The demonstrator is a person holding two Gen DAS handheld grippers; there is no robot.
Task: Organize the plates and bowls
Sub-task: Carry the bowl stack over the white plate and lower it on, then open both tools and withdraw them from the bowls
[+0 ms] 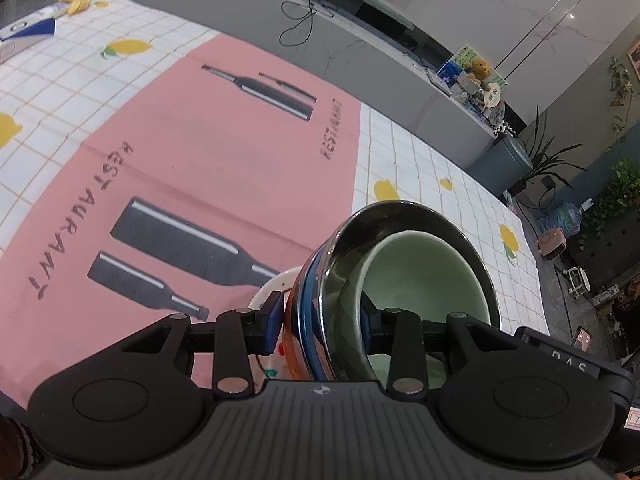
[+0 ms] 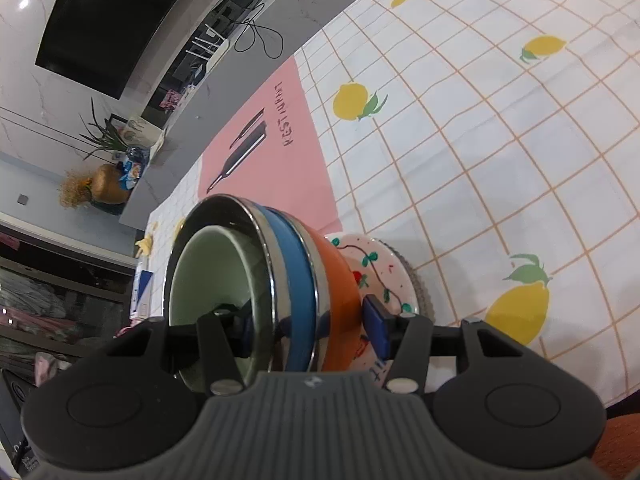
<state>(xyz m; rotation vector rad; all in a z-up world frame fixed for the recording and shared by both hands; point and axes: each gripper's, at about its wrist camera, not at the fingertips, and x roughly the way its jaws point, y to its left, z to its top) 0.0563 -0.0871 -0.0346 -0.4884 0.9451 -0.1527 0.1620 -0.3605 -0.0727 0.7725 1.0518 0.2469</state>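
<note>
A stack of nested bowls (image 1: 320, 292) stands on a white patterned plate (image 1: 269, 286): an orange bowl, a blue bowl, a steel bowl, and a pale green bowl (image 1: 424, 276) innermost. My left gripper (image 1: 320, 320) is shut on the stack's rim, one finger outside, one inside. In the right wrist view the same stack (image 2: 296, 280) sits on the plate (image 2: 380, 272), with a grey-rimmed plate (image 2: 420, 284) under it. My right gripper (image 2: 310, 328) is shut on the opposite rim, one finger inside the green bowl (image 2: 212, 264).
A pink placemat (image 1: 200, 152) printed with bottles lies on the checked lemon tablecloth (image 2: 480, 140). A banana peel (image 1: 76, 2) and a blue-white box (image 1: 28, 32) lie at the far corner. A grey counter (image 1: 320, 48) runs past the table's far edge.
</note>
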